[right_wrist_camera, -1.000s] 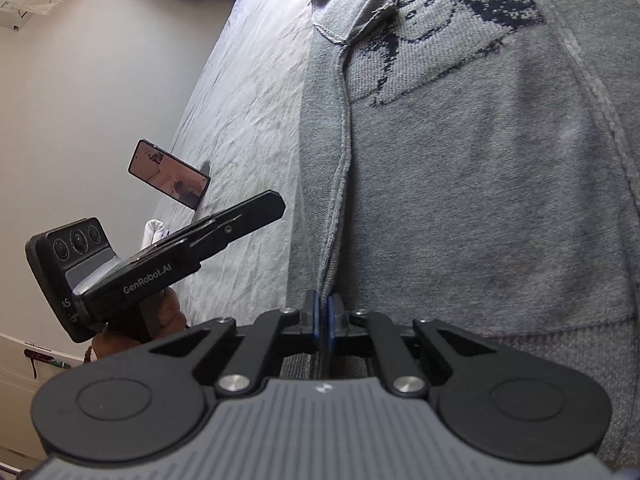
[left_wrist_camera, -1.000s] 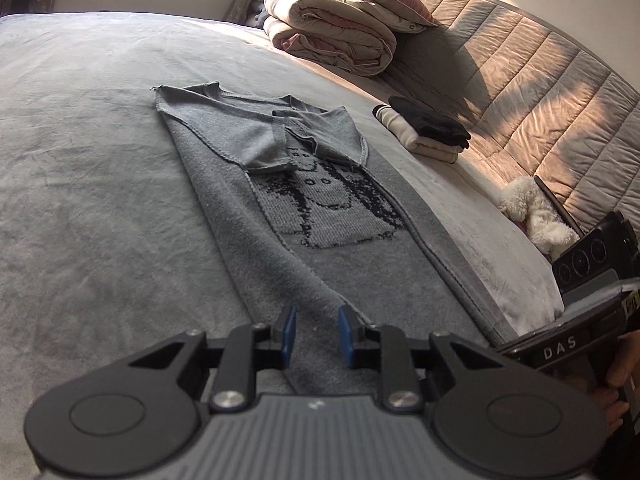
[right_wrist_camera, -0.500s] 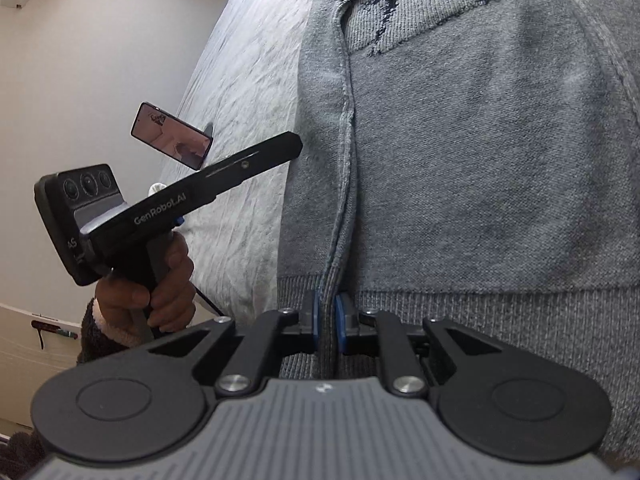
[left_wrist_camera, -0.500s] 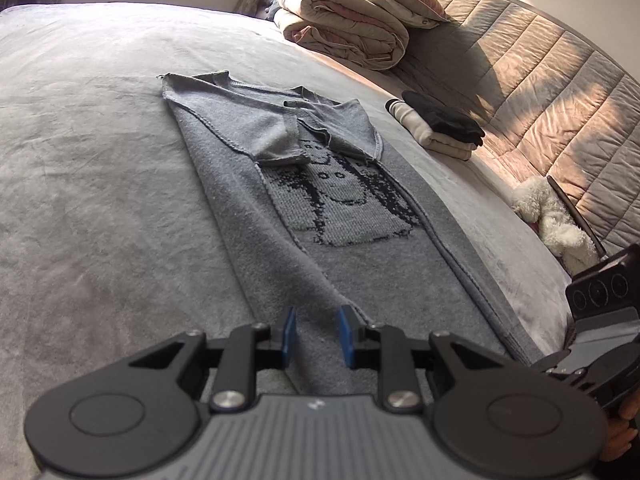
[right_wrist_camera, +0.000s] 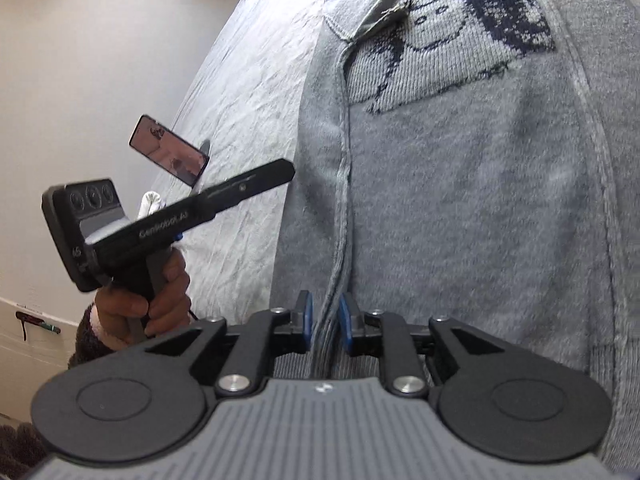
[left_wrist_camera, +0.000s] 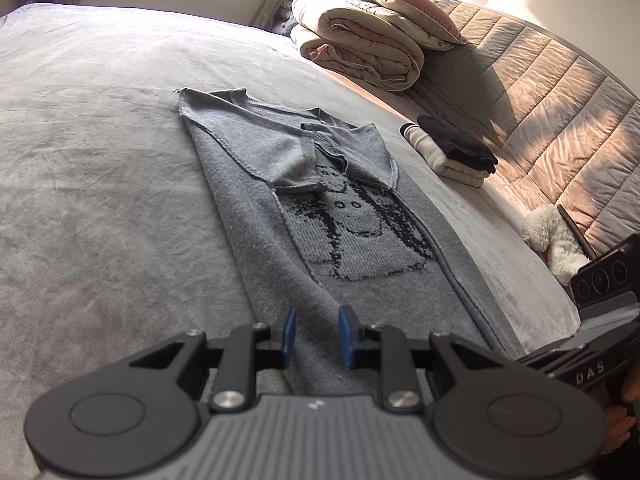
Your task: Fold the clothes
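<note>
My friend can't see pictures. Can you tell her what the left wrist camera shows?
A grey sweater with a dark knitted picture lies flat on a grey bed, sleeves folded in. The left gripper is open over its bottom end. Folded clothes and a rolled quilt lie beyond.

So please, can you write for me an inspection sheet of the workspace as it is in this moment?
Surface: grey bed cover, lightly wrinkled.
Job's things: grey sweater flat, sleeves and sides folded in, dark knit picture showing.
Clutter: folded clothes stack, rolled duvet with pillow, white plush toy, phone.
Grippers: left hand-held gripper open above the hem; right hand-held gripper open, a folded edge between its fingers.
Cables: nothing seen.
Surroundings: quilted headboard, white wall.
</note>
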The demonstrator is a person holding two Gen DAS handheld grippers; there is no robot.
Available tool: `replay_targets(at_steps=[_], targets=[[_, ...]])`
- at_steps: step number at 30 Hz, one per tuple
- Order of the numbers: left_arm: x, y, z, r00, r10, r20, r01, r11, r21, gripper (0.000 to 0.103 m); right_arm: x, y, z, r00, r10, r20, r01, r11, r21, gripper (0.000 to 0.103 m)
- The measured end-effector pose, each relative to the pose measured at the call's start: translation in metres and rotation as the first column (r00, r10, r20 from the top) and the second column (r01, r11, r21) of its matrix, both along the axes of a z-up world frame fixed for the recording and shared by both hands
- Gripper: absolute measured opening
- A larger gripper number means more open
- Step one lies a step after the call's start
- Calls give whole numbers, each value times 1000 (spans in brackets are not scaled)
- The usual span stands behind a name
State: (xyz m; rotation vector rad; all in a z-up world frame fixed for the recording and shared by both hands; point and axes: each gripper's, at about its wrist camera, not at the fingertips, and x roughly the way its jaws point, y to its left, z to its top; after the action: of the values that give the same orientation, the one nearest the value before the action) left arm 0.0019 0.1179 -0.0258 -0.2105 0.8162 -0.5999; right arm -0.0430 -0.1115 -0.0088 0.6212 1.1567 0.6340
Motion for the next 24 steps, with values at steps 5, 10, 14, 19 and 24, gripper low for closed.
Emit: replay_targets(at_steps=[5, 10, 14, 19, 24], targets=[[8, 3, -1, 999, 32, 9, -32, 999, -11, 23, 40, 1, -5, 999, -54, 5, 54, 998, 25, 32], [15, 3, -3, 999, 37, 17, -37, 999, -25, 23, 83, 10, -8, 995, -90, 31, 89, 996, 30, 32], [19, 4, -6, 999, 34, 13, -33, 998, -46, 23, 114, 20, -12, 992, -119, 49, 117, 992, 36, 32], [25, -1, -9, 999, 33, 17, -32, 999, -30, 23, 134, 32, -16, 988, -138, 74, 136, 990, 41, 27], [29, -2, -6, 998, 45, 48, -44, 999, -26, 23, 142, 36, -9, 983, -142, 115, 144, 990, -5, 8]])
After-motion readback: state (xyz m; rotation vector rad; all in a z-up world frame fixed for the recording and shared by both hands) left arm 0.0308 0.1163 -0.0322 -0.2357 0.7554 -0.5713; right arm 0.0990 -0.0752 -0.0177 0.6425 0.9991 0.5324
